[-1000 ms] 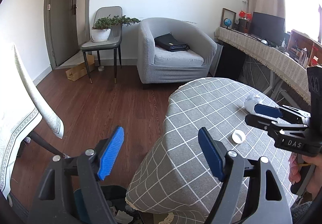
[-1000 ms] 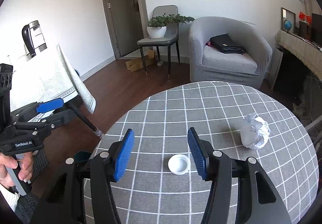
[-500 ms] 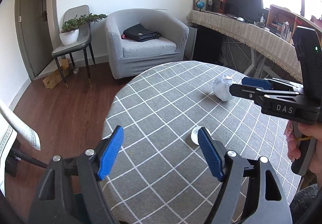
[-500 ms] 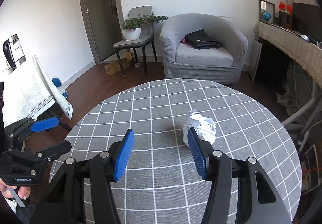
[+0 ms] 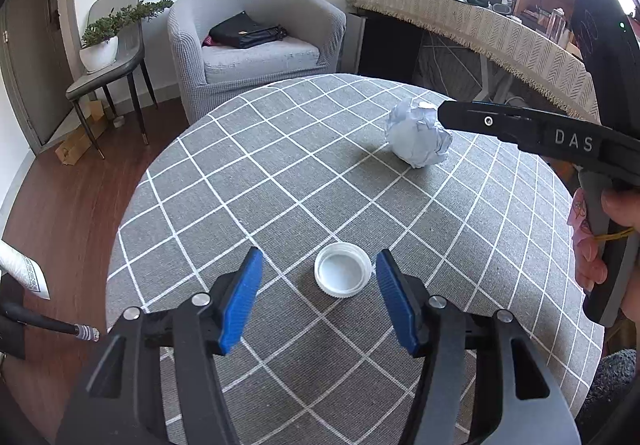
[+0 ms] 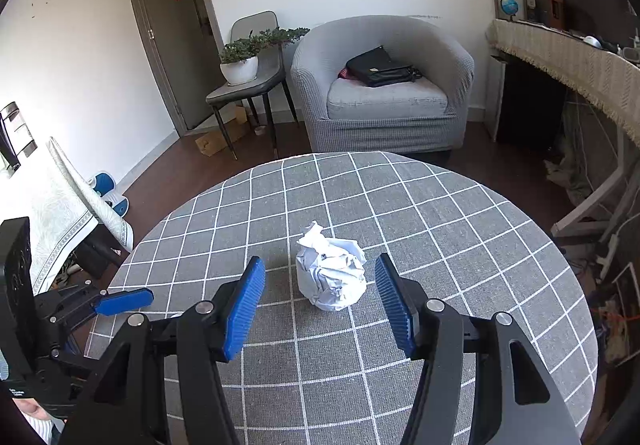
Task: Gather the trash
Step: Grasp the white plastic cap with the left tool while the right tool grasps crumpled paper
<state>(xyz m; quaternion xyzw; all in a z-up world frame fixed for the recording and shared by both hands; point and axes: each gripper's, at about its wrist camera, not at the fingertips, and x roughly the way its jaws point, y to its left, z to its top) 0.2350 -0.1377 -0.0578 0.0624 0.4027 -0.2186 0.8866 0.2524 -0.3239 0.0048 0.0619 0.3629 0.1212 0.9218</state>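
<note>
A white plastic lid [image 5: 343, 274] lies open side up on the round table's grey checked cloth [image 5: 280, 173]. My left gripper [image 5: 318, 299] is open, its blue pads on either side of the lid, not touching it. A crumpled ball of white paper [image 6: 330, 273] sits near the table's middle; it also shows in the left wrist view [image 5: 418, 137]. My right gripper [image 6: 320, 301] is open with the paper ball between its blue pads, apart from them. The right gripper shows in the left wrist view [image 5: 444, 113], and the left gripper in the right wrist view [image 6: 132, 299].
A grey armchair [image 6: 384, 85] with a black bag stands behind the table. A chair with a potted plant [image 6: 244, 61] is by the door. A long desk with a fringed cloth [image 5: 480, 25] runs along the right. A white-clothed table [image 6: 44, 205] stands at left.
My left gripper swung from beside the table to over it and now straddles the lid. My right gripper moved from the lid to the paper ball and closer to it.
</note>
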